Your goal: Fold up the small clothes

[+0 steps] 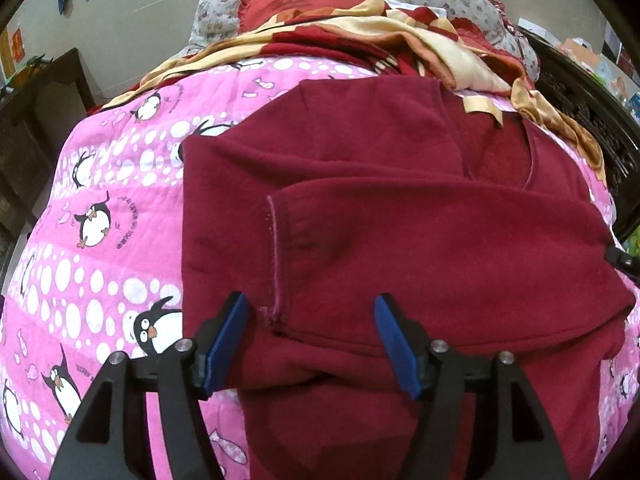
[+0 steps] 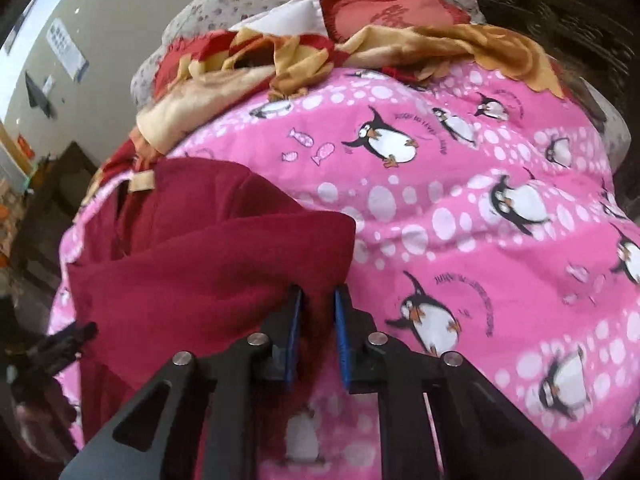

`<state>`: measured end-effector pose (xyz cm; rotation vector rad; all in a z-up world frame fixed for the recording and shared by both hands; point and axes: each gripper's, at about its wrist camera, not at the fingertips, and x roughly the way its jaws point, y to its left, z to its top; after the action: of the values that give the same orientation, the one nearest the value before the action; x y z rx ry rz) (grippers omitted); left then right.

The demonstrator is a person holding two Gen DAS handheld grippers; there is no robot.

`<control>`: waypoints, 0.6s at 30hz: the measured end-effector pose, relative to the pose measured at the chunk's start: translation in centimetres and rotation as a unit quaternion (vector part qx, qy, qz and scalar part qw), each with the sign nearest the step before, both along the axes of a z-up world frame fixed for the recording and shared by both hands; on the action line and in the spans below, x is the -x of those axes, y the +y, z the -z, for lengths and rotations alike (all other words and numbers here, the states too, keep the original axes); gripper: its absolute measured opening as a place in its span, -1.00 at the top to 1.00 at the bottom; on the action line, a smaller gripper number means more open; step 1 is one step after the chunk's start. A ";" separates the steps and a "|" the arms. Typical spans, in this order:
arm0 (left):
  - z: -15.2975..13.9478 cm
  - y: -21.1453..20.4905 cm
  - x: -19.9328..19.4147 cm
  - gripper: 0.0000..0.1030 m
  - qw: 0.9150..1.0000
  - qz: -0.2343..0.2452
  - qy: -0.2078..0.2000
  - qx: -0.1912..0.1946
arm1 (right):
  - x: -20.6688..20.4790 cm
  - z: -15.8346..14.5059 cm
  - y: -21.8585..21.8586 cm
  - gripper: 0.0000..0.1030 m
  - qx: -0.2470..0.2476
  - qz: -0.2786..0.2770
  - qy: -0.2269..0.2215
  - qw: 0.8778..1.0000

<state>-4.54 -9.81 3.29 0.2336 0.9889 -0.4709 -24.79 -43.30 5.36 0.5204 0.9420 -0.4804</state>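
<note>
A maroon fleece top (image 1: pixel 400 220) lies flat on a pink penguin quilt (image 1: pixel 100 200). One sleeve is folded across its body, the cuff (image 1: pixel 276 248) pointing left. My left gripper (image 1: pixel 310 320) is open over the top's near left part, its blue pads wide apart with cloth lying under and between them, not pinched. In the right wrist view my right gripper (image 2: pixel 318 312) is shut on the maroon top (image 2: pixel 200 260) at its right edge, with a bunch of cloth between the narrow blue pads. The left gripper's tip (image 2: pixel 60 340) shows at the left edge.
A red and yellow blanket (image 1: pixel 360 32) and flowered pillows (image 1: pixel 224 4) are heaped at the far end of the bed. Dark wooden furniture (image 1: pixel 40 120) stands left and a dark headboard (image 1: pixel 580 92) right. Pink quilt (image 2: pixel 480 220) spreads to the right of the top.
</note>
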 end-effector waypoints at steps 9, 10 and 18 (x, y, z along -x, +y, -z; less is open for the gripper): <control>0.1 0.2 0.7 -0.37 1.000 0.005 -0.010 -0.003 | 1.9 1.1 6.1 0.37 0.055 -0.079 0.083 0.992; 0.0 0.2 0.9 -0.37 1.000 0.005 -0.009 -0.004 | 2.5 1.8 6.0 0.37 0.048 -0.075 0.081 0.993; -1.8 2.0 2.7 -0.37 1.000 0.001 -0.014 -0.002 | 5.6 -2.0 5.6 0.15 0.030 -0.046 0.022 0.998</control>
<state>-7.24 -7.78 5.10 0.2442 0.9621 -0.4669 -30.37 -37.66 7.36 0.4120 0.9873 -0.4366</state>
